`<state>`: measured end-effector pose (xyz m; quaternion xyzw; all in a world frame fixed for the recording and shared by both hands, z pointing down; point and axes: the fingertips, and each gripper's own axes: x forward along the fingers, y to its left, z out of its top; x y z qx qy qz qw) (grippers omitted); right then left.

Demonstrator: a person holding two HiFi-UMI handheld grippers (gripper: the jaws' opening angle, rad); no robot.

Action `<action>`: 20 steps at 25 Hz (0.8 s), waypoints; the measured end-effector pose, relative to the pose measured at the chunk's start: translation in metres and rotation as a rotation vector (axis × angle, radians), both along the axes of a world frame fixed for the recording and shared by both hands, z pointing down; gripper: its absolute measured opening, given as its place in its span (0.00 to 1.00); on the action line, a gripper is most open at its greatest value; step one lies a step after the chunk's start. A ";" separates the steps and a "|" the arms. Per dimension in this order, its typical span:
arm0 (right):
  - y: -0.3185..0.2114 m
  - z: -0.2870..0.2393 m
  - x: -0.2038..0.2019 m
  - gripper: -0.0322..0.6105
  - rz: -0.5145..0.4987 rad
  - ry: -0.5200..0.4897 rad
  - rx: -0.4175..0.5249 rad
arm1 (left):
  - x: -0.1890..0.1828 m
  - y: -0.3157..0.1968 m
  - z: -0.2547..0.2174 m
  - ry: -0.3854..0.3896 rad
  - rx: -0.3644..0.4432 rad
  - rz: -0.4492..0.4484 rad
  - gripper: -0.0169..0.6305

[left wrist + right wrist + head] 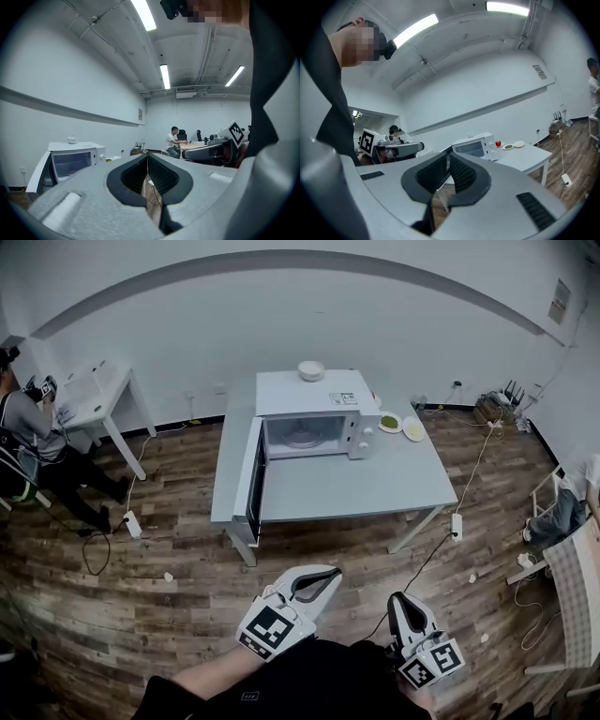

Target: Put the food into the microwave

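Closed tight, holding nothing: left gripper (323, 576) and right gripper (398, 601), near, above wood floor (187, 615). Far off, food plates (390, 422) on table (356, 488), just right of microwave (309, 418); door (251, 479) hanging open leftward. White bowl (310, 369) atop microwave.

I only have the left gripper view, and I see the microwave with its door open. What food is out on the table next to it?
Observer: In the head view, two plates sit on the table right of the microwave: a plate of green food and a pale yellow plate.
Operator: Anything else by them?
Observer: The right gripper view shows a small red item beside the microwave, close to the plates.
Operator: Is the right gripper carrying anything?
Observer: No. The right gripper has its jaws together, nothing between them.
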<state>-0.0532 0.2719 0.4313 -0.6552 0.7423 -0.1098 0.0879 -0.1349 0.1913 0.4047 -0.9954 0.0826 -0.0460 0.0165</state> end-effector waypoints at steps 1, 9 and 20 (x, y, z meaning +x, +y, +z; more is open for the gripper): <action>-0.006 0.002 0.003 0.08 0.002 -0.005 -0.006 | 0.002 -0.008 0.001 -0.004 -0.005 -0.004 0.04; -0.060 0.020 0.020 0.08 -0.043 -0.040 -0.032 | 0.019 -0.061 0.018 -0.038 -0.035 -0.044 0.04; -0.151 0.017 0.082 0.08 -0.153 -0.003 -0.037 | 0.082 -0.137 0.019 -0.034 -0.046 -0.129 0.04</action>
